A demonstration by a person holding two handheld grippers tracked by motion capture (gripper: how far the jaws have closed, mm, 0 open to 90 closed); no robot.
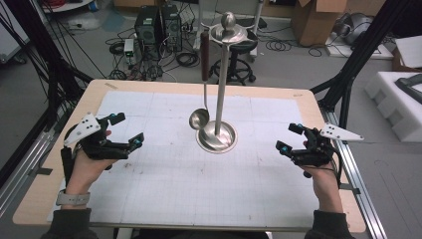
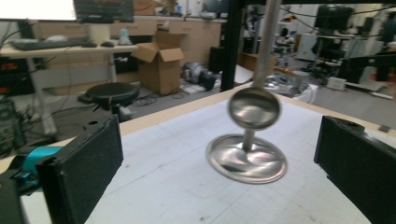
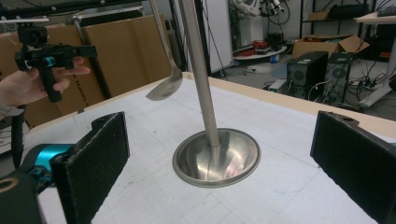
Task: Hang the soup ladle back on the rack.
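A steel stand (image 1: 221, 69) with a round dished base (image 1: 217, 137) rises from the middle of the table. From its top disc hangs a ladle (image 1: 199, 118) with a dark brown handle, its bowl just left of the pole above the base. My left gripper (image 1: 127, 131) is held open at the table's left, aimed at the ladle's bowl (image 2: 254, 107) and the base (image 2: 246, 158). At the table's right, my right gripper (image 1: 290, 138) is open too, facing the pole (image 3: 200, 70) and base (image 3: 216, 157). Nothing lies between either pair of jaws. The ladle (image 3: 164, 86) hangs beyond the pole.
A white gridded mat (image 1: 164, 189) covers the wooden table (image 1: 94, 92). Beyond the far edge stand a black stool (image 1: 239, 59), computer boxes (image 1: 158, 25) and loose cables on the floor. White foam blocks (image 1: 398, 99) sit off the table's right side.
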